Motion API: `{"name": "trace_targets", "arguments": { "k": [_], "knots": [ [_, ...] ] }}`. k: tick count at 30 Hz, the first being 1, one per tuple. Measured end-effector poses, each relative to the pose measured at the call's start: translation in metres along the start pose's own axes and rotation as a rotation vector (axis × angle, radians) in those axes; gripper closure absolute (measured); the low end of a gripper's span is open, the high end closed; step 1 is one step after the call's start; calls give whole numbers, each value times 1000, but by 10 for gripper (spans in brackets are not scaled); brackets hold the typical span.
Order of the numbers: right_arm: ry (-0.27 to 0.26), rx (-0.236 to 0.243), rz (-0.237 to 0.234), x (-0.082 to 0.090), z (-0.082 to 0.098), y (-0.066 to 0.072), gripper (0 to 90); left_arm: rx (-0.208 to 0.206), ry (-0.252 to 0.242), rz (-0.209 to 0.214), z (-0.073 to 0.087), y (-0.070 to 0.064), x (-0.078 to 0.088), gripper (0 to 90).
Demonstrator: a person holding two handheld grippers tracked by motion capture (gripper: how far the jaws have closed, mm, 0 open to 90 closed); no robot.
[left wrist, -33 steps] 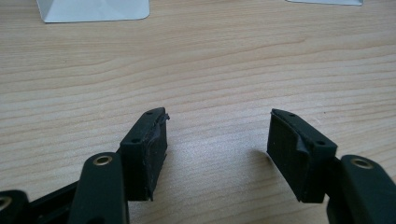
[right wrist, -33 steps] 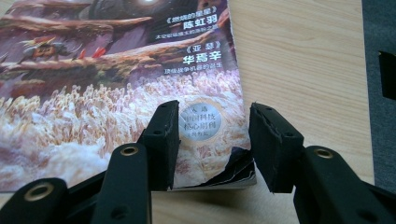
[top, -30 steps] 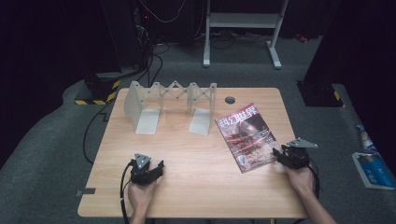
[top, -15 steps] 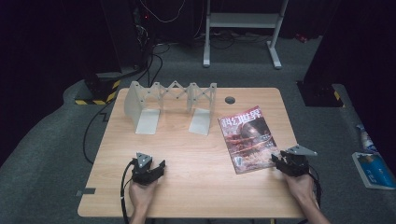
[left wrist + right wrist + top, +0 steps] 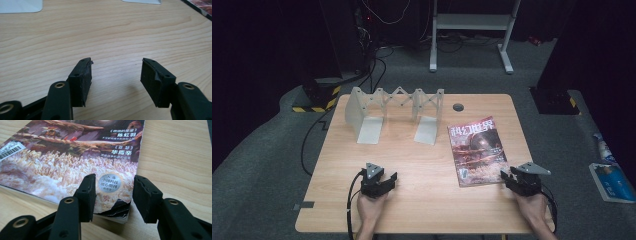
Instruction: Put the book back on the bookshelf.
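High view shows a light wooden surface [image 5: 422, 165] with a glossy magazine [image 5: 476, 151] that has a dark red and white cover. The magazine lies flat toward 3 o'clock of the surface centre, a little turned, with its title edge pointing to 12 o'clock. At 11 o'clock from the centre stands a pale grey metal folding book rack [image 5: 396, 114] with a zigzag back and two flat foot plates. A small dark round grommet [image 5: 457, 107] sits near the far edge, at 12 o'clock from the magazine.

The right gripper [image 5: 512, 179] is at the magazine's near corner, at about 5 o'clock of the cover. In the right gripper view its two black jaws stand wide apart, one on each side of this corner, and the pads do not press the paper, so this gripper [image 5: 113, 195] is released. A round silver sticker [image 5: 110, 183] is on the cover between the jaws.

The left gripper [image 5: 387, 182] rests low at 7 o'clock of the surface centre, well apart from the magazine. In the left gripper view its jaws are spread over bare wood with nothing between them, so this gripper [image 5: 115, 77] is released too.
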State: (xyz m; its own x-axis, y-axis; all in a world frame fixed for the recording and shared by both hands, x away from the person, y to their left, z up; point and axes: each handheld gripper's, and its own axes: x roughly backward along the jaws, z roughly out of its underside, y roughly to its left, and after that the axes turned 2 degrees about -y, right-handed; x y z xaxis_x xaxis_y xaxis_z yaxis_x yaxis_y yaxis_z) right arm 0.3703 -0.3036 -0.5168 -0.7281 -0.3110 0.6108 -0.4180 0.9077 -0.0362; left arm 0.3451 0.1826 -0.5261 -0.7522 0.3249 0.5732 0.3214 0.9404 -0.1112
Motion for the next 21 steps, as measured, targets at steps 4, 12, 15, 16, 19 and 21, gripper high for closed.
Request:
{"name": "trace_targets", "arguments": {
  "k": [4,12,15,16,19,21],
  "knots": [
    [1,-4,-5,2,1,3,535,-16,0,26,-7,-11,-3,420],
    [-4,-4,-15,4,3,6,535,-37,15,86,-19,-31,-14,450],
    [-7,-12,-19,4,4,8,535,-40,40,106,-23,-38,-20,452],
    [-10,-10,-20,5,5,9,535,-51,48,116,-25,-44,-24,452],
    [-11,-15,-23,5,5,10,535,-62,50,126,-28,-51,-27,452],
    [-12,-18,-27,6,6,11,535,-66,35,139,-30,-55,-30,453]
  ]
}}
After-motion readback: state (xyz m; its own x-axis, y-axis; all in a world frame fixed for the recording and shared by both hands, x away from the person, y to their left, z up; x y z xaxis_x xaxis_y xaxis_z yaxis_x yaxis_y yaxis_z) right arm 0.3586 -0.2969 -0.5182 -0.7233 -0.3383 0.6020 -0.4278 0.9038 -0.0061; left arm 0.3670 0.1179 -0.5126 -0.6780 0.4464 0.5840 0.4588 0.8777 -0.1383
